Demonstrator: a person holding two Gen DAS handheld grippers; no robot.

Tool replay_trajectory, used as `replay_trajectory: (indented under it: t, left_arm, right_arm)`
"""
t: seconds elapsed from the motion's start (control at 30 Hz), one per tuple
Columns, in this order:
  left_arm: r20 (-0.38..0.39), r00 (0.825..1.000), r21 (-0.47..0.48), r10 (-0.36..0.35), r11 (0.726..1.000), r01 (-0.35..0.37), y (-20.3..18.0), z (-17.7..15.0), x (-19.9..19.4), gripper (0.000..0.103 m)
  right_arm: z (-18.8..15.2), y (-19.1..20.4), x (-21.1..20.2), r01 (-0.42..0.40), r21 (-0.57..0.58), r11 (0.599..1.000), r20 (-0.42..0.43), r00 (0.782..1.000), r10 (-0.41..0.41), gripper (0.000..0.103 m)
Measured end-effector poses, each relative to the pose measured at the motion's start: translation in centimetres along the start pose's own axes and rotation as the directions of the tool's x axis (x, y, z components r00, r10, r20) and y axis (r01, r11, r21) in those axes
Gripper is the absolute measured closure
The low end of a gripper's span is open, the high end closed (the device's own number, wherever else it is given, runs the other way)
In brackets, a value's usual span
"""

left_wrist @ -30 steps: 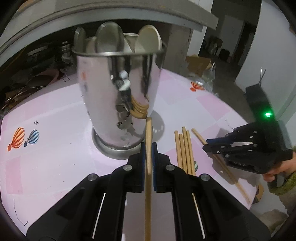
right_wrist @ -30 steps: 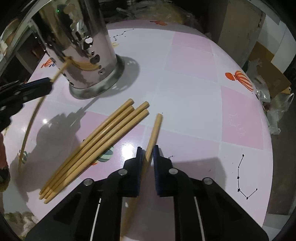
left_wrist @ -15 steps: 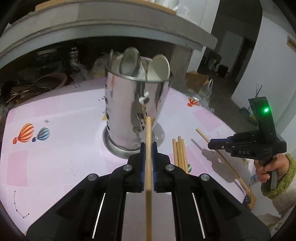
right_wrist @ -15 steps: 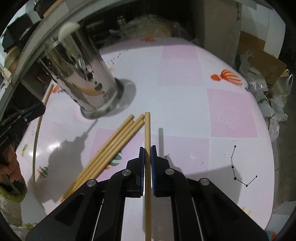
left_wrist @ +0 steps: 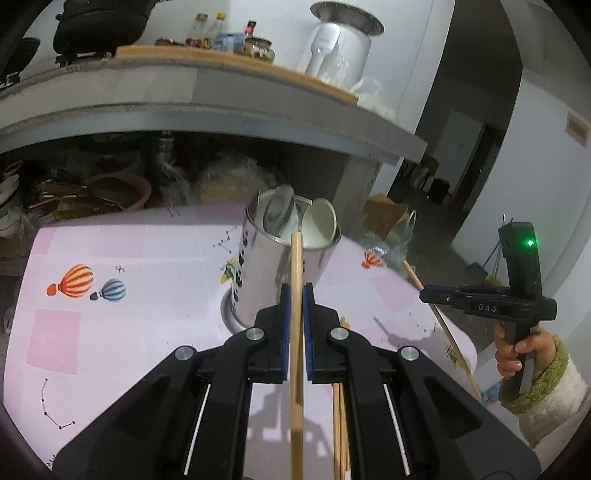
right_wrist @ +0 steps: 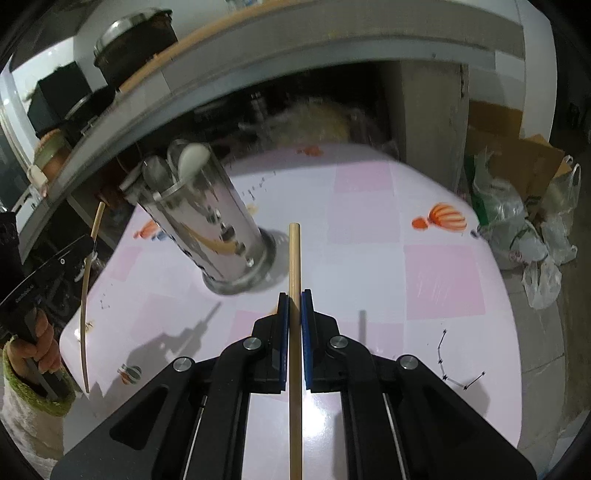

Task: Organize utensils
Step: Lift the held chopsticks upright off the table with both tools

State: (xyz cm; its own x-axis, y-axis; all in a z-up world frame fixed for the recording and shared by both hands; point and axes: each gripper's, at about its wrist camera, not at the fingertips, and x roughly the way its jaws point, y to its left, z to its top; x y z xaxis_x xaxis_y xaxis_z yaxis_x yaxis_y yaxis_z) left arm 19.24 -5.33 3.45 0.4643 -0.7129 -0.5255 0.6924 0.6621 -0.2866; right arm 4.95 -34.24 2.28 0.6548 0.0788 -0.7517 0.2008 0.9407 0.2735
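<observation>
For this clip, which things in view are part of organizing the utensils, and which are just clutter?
Part of the job:
- left gripper, shut on a chopstick
- right gripper, shut on another chopstick
- loose chopsticks on the table
- steel utensil holder with spoons

Lying about:
- bottles on the shelf
- cardboard box
- plastic bags on the floor

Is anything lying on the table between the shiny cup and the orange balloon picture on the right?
Nothing: the right wrist view shows bare pink tabletop between the metal holder and that balloon print.

The left gripper (left_wrist: 296, 291) clamps a wooden chopstick (left_wrist: 296, 332) (tip before the steel holder (left_wrist: 258, 266)).
</observation>
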Motion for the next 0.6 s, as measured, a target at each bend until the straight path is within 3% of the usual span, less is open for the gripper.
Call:
replay_trajectory:
  t: [0.3,0.6]
  left_arm:
    - [0.101,0.994,-0.018,-0.038,0.999,0.040,-0.5,2.0,-2.5,0.098]
    - [0.191,0.979,-0.011,-0.072,0.997,0.075,-1.5,4.4,-4.1,0.097]
  right_arm:
    - [1.9,0.7,-3.1,-0.034,-0.004,0.999,0.103,0.994,0.034,0.096]
    - [4.2,2.6,-5.0,-0.089,-0.029,0.996,0.207,0.974,0.093,0.096]
